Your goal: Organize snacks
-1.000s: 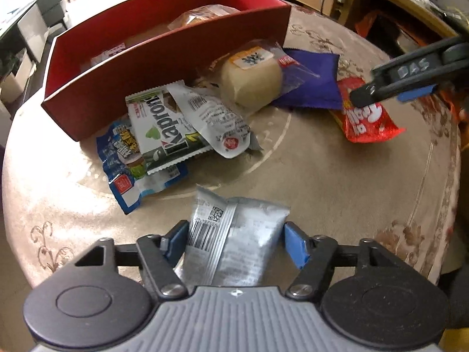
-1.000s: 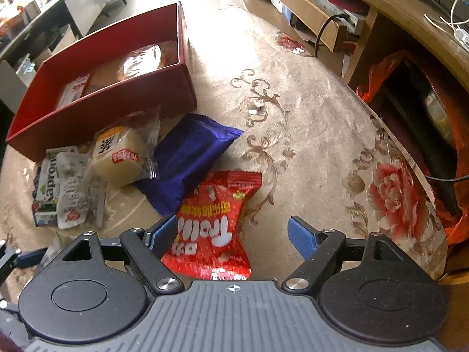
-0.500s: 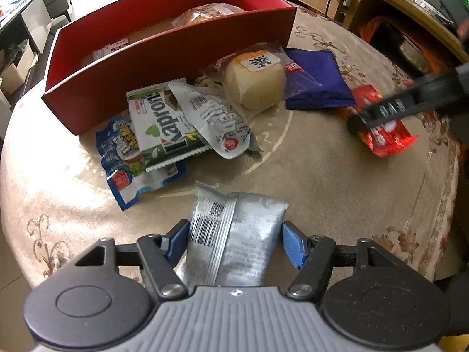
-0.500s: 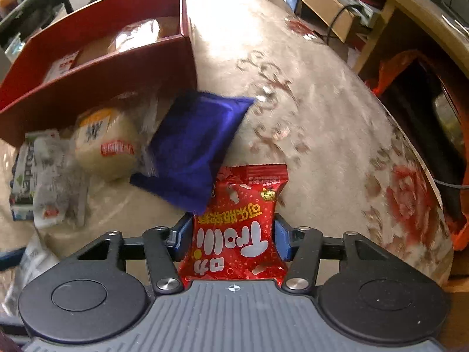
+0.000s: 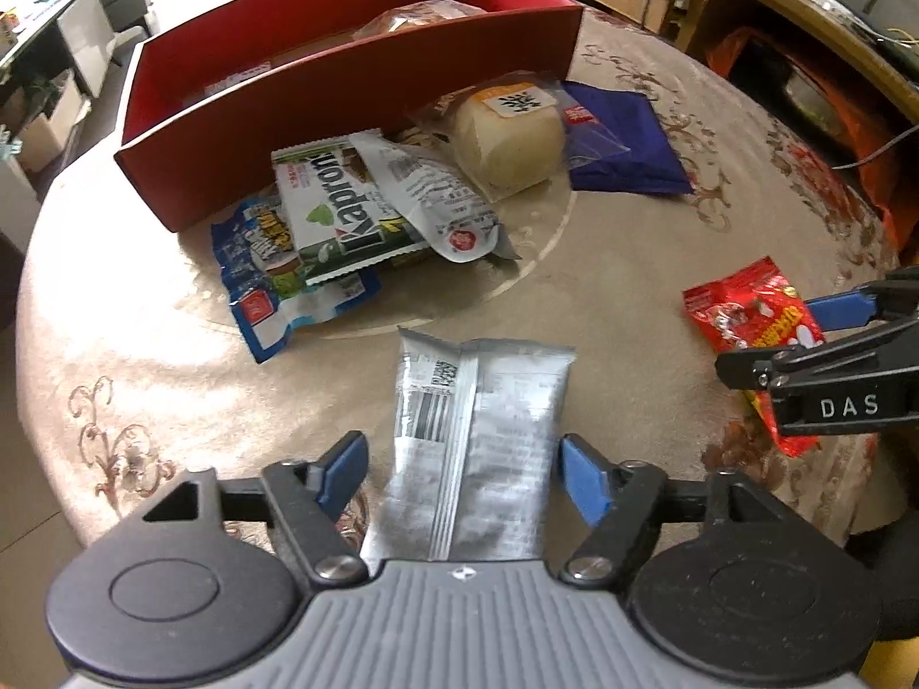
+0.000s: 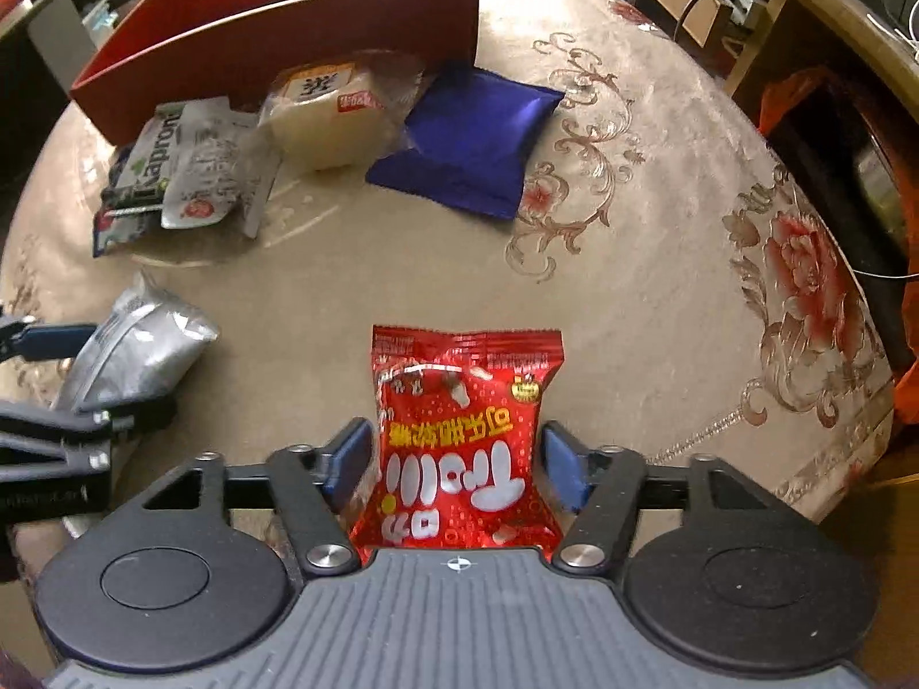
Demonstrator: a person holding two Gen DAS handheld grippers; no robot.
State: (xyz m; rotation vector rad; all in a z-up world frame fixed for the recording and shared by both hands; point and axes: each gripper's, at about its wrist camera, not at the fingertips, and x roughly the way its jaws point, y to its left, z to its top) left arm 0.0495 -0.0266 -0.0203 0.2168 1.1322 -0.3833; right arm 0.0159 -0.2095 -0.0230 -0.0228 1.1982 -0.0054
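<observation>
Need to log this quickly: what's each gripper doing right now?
Left gripper: open, just widened, silver packet between its jaws.
Right gripper: open, just widened, red candy bag between its jaws.

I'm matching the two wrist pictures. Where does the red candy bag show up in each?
Left wrist view: red candy bag at the right edge, partly behind the right gripper.
Right wrist view: red candy bag bottom centre, between that gripper's blue pads.
Shared landmark: the blue pouch beside the red box.

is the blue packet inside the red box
No, the blue packet lies on the tablecloth outside the red box, beside its near wall.
</observation>
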